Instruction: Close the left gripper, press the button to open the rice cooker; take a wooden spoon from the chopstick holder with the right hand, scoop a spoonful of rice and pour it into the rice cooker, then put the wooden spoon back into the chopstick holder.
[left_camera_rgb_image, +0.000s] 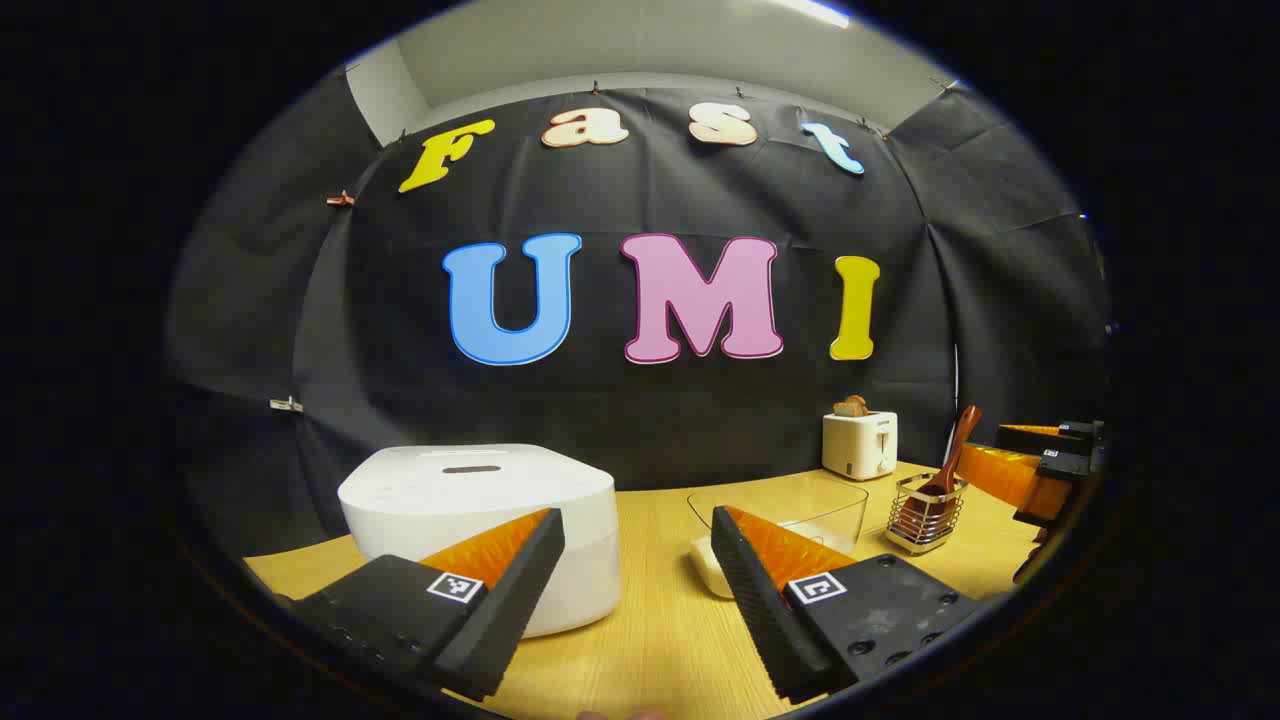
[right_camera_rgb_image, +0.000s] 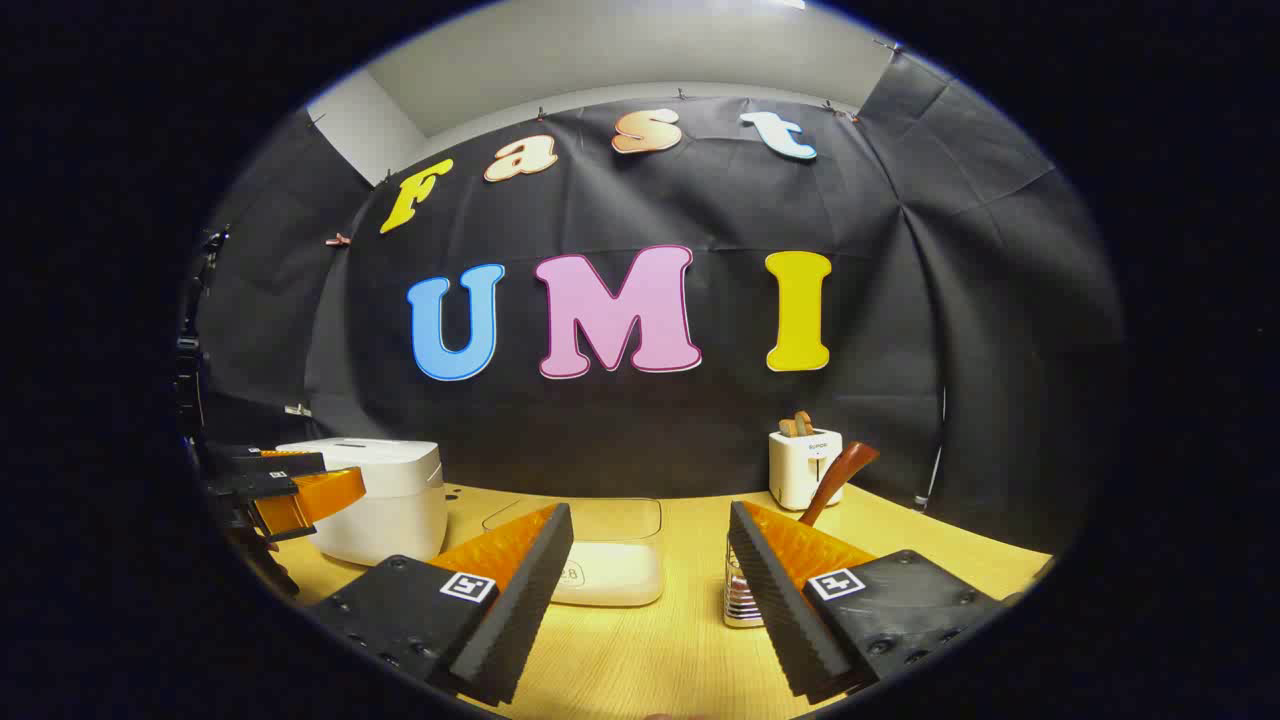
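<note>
In the left gripper view, the left hand-held gripper (left_camera_rgb_image: 637, 540) has its fingers spread apart over the counter (left_camera_rgb_image: 650, 640), just before the white rice cooker (left_camera_rgb_image: 480, 520), whose lid is down. The first step looks not yet begun: the fingers must come together, then press the button. The wooden spoon (left_camera_rgb_image: 950, 462) stands in the chopstick holder (left_camera_rgb_image: 925, 515).

In the right gripper view, the right hand-held gripper (right_camera_rgb_image: 650, 545) is also apart, facing the clear rice container (right_camera_rgb_image: 600, 560).
</note>
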